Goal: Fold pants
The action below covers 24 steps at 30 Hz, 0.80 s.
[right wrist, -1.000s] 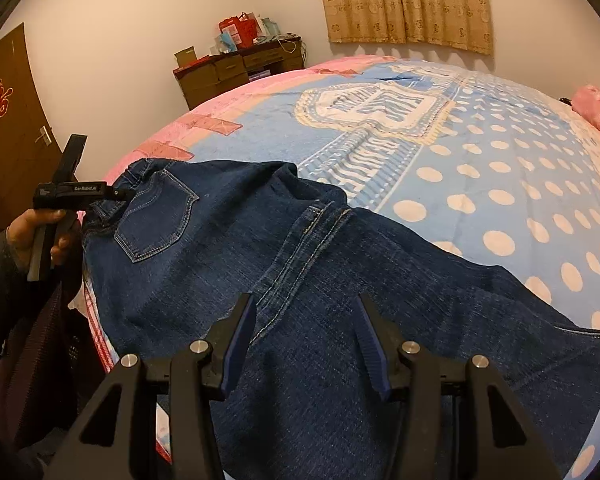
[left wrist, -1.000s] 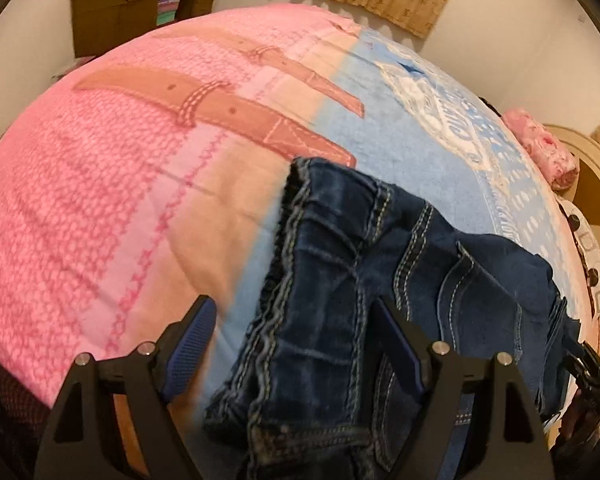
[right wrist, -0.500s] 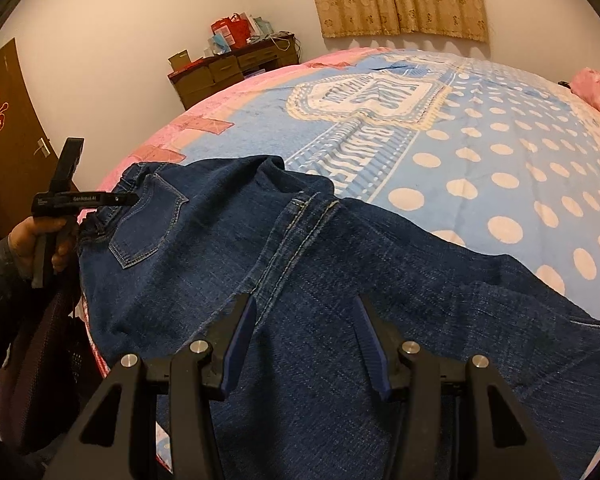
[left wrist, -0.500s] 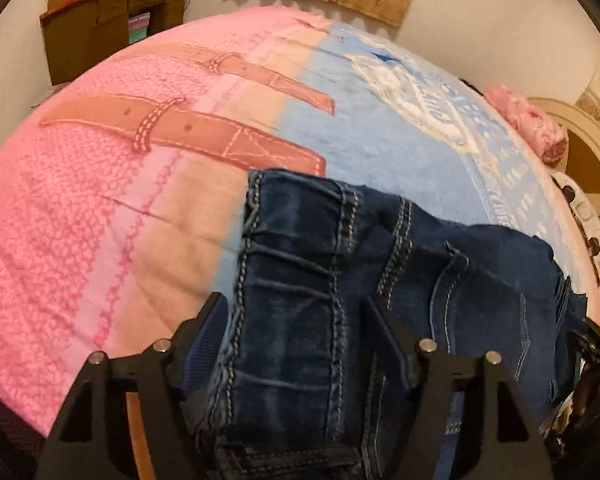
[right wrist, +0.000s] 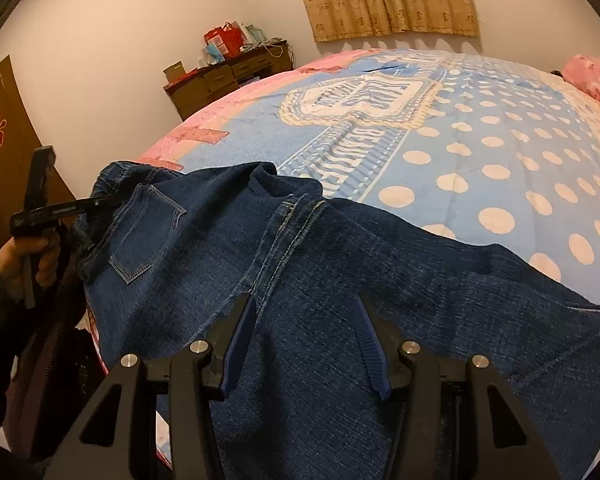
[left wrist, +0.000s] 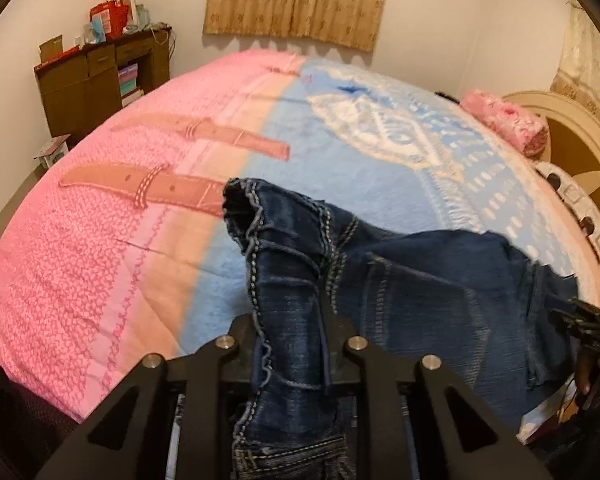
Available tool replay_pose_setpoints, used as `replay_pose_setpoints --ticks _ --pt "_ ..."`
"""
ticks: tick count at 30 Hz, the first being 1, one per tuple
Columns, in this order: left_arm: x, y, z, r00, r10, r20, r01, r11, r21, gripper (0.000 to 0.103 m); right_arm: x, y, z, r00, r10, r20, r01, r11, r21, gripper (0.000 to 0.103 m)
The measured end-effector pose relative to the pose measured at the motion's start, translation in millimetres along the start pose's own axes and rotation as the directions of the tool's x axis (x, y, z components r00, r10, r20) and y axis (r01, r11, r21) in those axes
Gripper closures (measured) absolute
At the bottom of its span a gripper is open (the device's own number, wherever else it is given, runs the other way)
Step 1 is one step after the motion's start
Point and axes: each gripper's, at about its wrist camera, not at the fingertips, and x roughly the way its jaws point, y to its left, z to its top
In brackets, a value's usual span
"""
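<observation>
One pair of dark denim pants (right wrist: 340, 264) lies on the bed (right wrist: 500, 128). The left gripper (left wrist: 290, 320) pinches its stitched waistband; the right gripper (right wrist: 304, 336) at 6 o'clock has spread ribbed fingers (right wrist: 238, 340).

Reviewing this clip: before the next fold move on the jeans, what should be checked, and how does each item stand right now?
1. Left hand-held gripper shut on the waistband of the dark blue denim jeans: ok.
2. Right hand-held gripper holding fabric: not ok, jaws open above the denim.
3. Jeans lying flat: not ok, waistband bunched and lifted at the left grip.
4. Jeans fully on the pink and blue patterned bedspread: not ok, the near edge hangs over the side.
5. Hems of both legs aligned: cannot tell, out of view.
</observation>
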Motion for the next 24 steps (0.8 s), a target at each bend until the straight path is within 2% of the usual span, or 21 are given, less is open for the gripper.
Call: replay_pose_setpoints --ticks 6,10,15,17,19,21,24 --pt "-33 -30 4 0.995 -0.052 0.085 0.05 0.999 0.018 0.086 -8 -4 -1 1.0 0.006 0.016 -0.006 1.0 0.01 0.051" --pt "-62 -75 12 0.984 -0.113 0.136 0.1 0.99 0.103 0.087 -15 -13 -4 1.0 -0.01 0.027 0.009 0.999 0.033 0.051" --pt "-80 -145 20 0.975 -0.174 0.137 0.141 0.965 0.219 0.09 -34 -30 -12 0.998 -0.015 0.064 0.01 0.996 0.088 0.051" --pt "-80 -184 21 0.969 -0.219 0.117 0.18 0.945 0.273 0.097 -46 -37 -17 0.996 -0.012 0.094 0.002 0.994 0.106 0.051" --pt "-74 -219 19 0.966 -0.24 0.093 0.201 0.929 0.311 0.098 -57 -42 -22 0.993 -0.011 0.118 -0.003 0.993 0.12 0.051" --pt "-50 -262 7 0.964 -0.264 0.016 0.241 0.901 0.359 0.098 -68 -50 -26 0.99 -0.015 0.141 -0.004 0.991 0.137 0.051" --pt "-10 -305 -21 0.962 -0.263 -0.074 0.27 0.877 0.396 0.098 -81 -66 -34 0.987 -0.019 0.162 -0.014 0.981 0.196 0.051"
